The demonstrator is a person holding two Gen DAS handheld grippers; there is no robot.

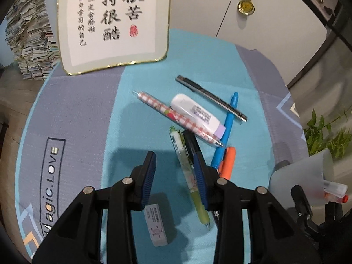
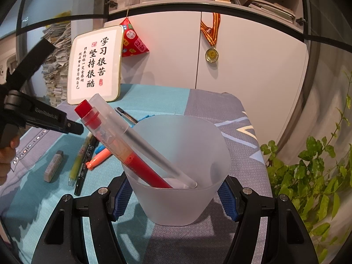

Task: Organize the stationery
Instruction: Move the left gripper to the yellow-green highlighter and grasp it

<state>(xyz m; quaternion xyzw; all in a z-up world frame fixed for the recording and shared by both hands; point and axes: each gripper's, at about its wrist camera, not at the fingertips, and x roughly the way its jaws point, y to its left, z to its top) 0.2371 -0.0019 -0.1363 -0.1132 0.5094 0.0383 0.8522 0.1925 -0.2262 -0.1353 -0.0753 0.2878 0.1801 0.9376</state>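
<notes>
The left gripper (image 1: 176,165) had its fingers (image 1: 149,171) spread with nothing between them, hanging above the blue mat (image 1: 132,114). The right-hand pad hovered over the black marker (image 1: 191,142) and the green pen (image 1: 187,171), which lay side by side. Just below the fingers sat the eraser (image 1: 155,226). Farther out lay the checked pen (image 1: 176,118), the white correction tape (image 1: 194,112), the blue pen (image 1: 226,132), the orange highlighter (image 1: 227,161) and the dark utility knife (image 1: 211,98), loosely crossed in one heap on the counter.

The right gripper (image 2: 176,200) had its fingers (image 2: 122,198) pinching the frosted cup (image 2: 182,198) near its base, holding it at the mat's edge. A red pen (image 2: 132,154) and a clear pen (image 2: 143,136) leaned inside.

The step in hand was probably picking the next pen. The next move would call for shifting the fingers across to straddle one barrel, likely the green pen or marker, and closing on that one alone before carrying it to the cup.
</notes>
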